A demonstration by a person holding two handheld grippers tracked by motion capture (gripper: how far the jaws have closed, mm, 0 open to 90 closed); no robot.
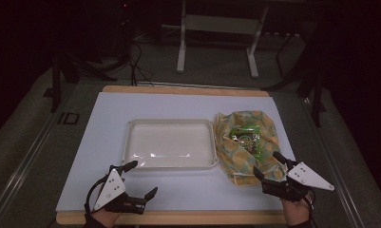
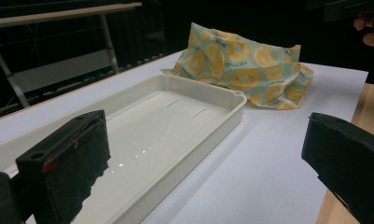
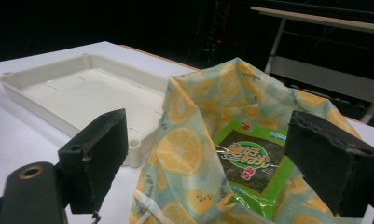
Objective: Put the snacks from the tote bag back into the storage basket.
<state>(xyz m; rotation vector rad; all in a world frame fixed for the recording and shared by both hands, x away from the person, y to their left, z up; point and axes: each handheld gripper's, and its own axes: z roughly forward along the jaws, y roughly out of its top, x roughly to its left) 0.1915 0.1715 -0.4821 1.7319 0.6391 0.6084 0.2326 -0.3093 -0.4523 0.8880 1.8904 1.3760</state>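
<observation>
A white tray [image 1: 131,142] lies in the middle of the pale mat, with nothing in it. Right of it sits a crumpled cloth bag printed with lemon slices [image 1: 226,152], and a green snack packet [image 1: 246,137] shows inside its mouth. My right gripper [image 1: 270,166] hovers at the bag's near edge, jaws open, nothing between them. In the right gripper view the bag [image 3: 189,149] and packet [image 3: 250,163] lie just beyond the jaws. My left gripper [image 1: 141,179] stands open near the tray's front left corner. The left gripper view shows the tray [image 2: 194,135] and bag [image 2: 240,70] ahead.
A pale mat [image 1: 178,190] covers a wooden board [image 1: 188,217] whose edge shows at front and back. Metal frame legs [image 1: 181,47] and cables stand on the dark floor beyond the table. A rail runs along the left side.
</observation>
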